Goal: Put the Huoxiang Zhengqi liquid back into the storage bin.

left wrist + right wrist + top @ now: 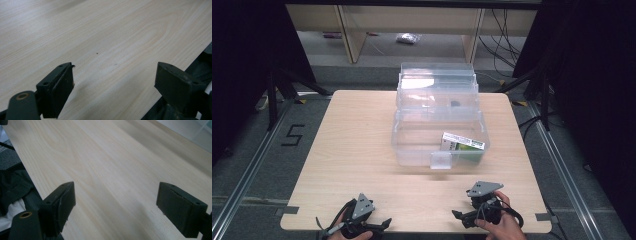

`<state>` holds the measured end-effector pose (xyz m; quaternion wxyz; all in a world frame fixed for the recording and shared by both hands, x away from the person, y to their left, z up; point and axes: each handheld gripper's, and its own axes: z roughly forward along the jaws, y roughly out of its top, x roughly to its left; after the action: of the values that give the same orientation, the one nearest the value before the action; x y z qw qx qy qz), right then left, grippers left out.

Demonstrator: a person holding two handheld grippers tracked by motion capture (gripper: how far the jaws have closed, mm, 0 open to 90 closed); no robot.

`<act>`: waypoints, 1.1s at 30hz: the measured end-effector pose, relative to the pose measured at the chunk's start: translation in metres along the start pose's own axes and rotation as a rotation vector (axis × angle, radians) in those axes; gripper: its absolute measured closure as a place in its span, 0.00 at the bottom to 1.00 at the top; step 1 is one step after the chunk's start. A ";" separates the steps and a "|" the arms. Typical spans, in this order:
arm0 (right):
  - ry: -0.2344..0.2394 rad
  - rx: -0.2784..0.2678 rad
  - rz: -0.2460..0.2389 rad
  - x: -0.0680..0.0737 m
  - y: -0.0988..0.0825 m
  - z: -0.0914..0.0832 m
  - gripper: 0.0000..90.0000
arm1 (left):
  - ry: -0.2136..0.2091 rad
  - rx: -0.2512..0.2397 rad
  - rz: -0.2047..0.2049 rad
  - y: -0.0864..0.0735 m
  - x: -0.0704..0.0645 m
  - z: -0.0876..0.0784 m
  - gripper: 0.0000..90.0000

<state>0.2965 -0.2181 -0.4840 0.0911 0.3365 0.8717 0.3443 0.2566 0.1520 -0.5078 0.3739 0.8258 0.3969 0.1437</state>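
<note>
While my left hand-held gripper [373, 226] and my right hand-held gripper [466, 218] rest low at the near edge of the tabletop [357, 150], both have their jaws wide apart with nothing between them. From the high view I see the clear plastic box [439, 127], lid open, well apart from both, with a green and white carton [463, 144] inside. My two gripper views show bare wood between the jaws.

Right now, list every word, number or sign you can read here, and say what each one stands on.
"5": dark marking on the grey floor left of the table.
Print on the white and green box inside the clear plastic container: too small and blurred to read.
Nothing legible on either gripper or the tabletop.
</note>
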 end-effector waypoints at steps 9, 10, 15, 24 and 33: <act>-0.029 0.013 0.021 -0.006 -0.015 -0.002 0.19 | 0.011 0.012 0.008 0.000 0.001 -0.001 0.17; -0.043 0.028 0.037 -0.005 -0.016 -0.006 0.19 | 0.013 0.013 0.010 0.000 0.001 -0.001 0.17; -0.031 0.022 0.050 -0.011 -0.022 -0.009 0.19 | -0.001 -0.003 -0.002 0.000 -0.001 -0.001 0.17; -0.043 0.038 0.135 -0.011 -0.031 -0.019 0.18 | 0.002 0.009 0.012 0.000 0.000 -0.001 0.17; -0.024 0.035 0.093 -0.013 -0.033 -0.018 0.18 | 0.009 0.014 0.021 0.000 0.000 -0.001 0.17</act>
<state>0.2819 -0.2539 -0.4928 0.0794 0.3821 0.8600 0.3287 0.2564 0.1522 -0.5071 0.3647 0.8319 0.3911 0.1484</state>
